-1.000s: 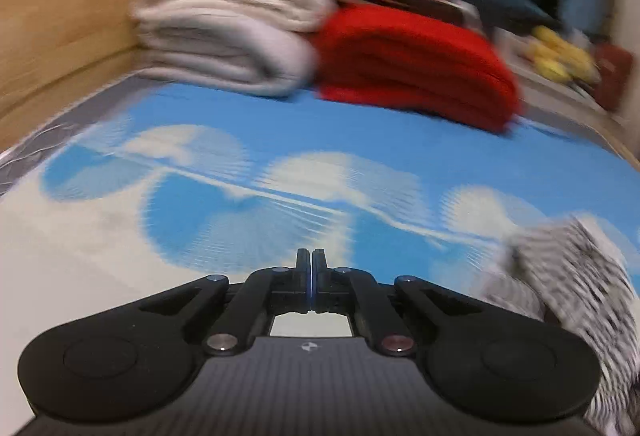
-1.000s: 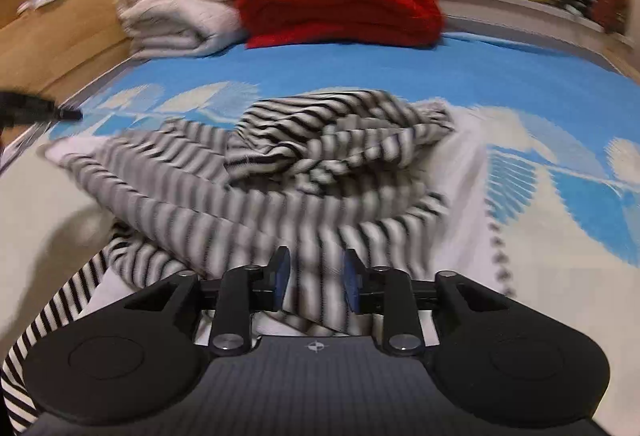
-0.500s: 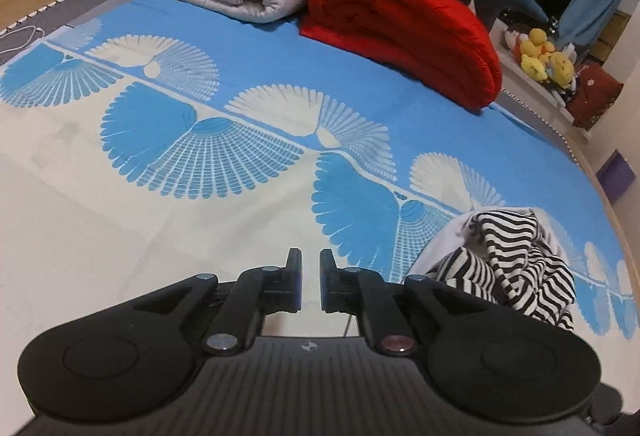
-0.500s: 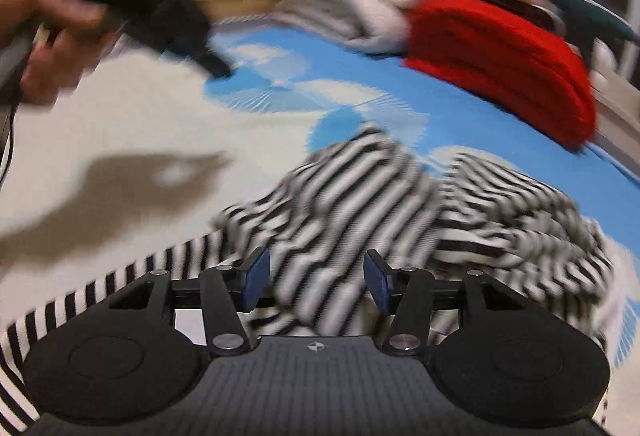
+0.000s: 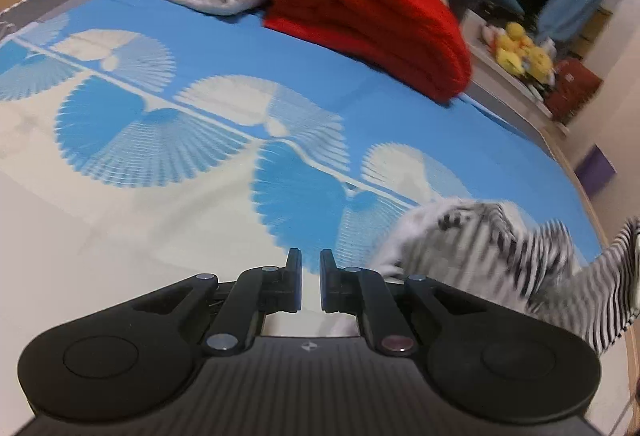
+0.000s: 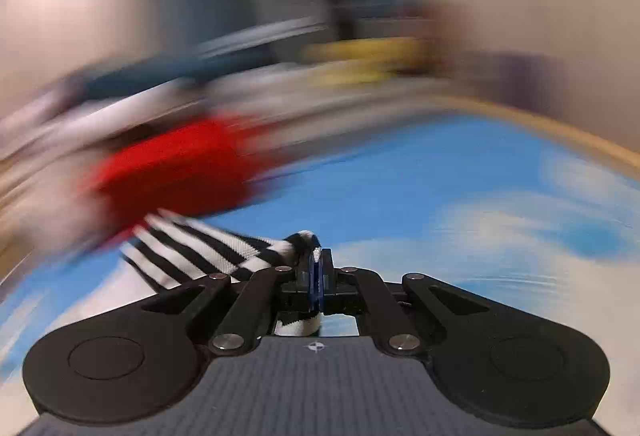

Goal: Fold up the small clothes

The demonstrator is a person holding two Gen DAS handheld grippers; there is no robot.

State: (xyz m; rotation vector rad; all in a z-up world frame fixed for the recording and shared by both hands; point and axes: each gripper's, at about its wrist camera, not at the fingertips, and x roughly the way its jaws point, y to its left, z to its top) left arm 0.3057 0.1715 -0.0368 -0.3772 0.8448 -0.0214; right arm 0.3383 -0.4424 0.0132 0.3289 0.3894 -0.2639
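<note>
Right tool clamped on garment; left tool empty.
Right tool (image 6: pixel 316 276) has just closed on the striped garment (image 6: pixel 192 248); earlier it gaped above it. Left tool (image 5: pixel 310 276) slightly parted, over the bed (image 5: pixel 200 36).

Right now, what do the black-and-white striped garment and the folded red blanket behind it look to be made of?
Black-and-white striped garment: looks like soft knit jersey, matte; it bunches limply where the right gripper pinches it. Folded red blanket: thick, fuzzy, fleece or chunky knit by its plush matte folds; the blur leaves the weave open.
</note>
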